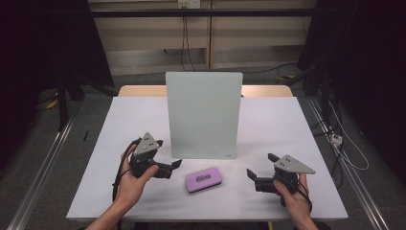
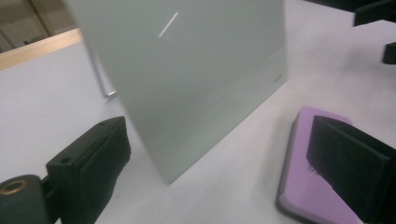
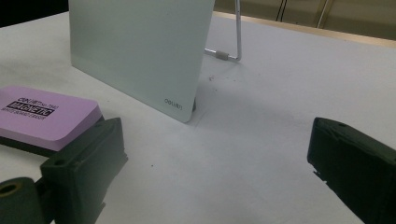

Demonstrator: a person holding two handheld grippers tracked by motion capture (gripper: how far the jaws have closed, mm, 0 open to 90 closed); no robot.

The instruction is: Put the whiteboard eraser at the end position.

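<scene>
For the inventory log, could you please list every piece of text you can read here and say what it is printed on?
"MAGNETIC": purple eraser, bold black line on its top.
Smaller lines above and below that word: blurred, unreadable.
"DELI": upright white board, bottom corner, faint; my best reading.
Nothing readable on the white table.

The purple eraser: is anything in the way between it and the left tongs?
Nothing visible: bare white table lies between the open left tongs and the flat purple rectangular eraser. The upright pale green glass board stands behind, not between.
</scene>
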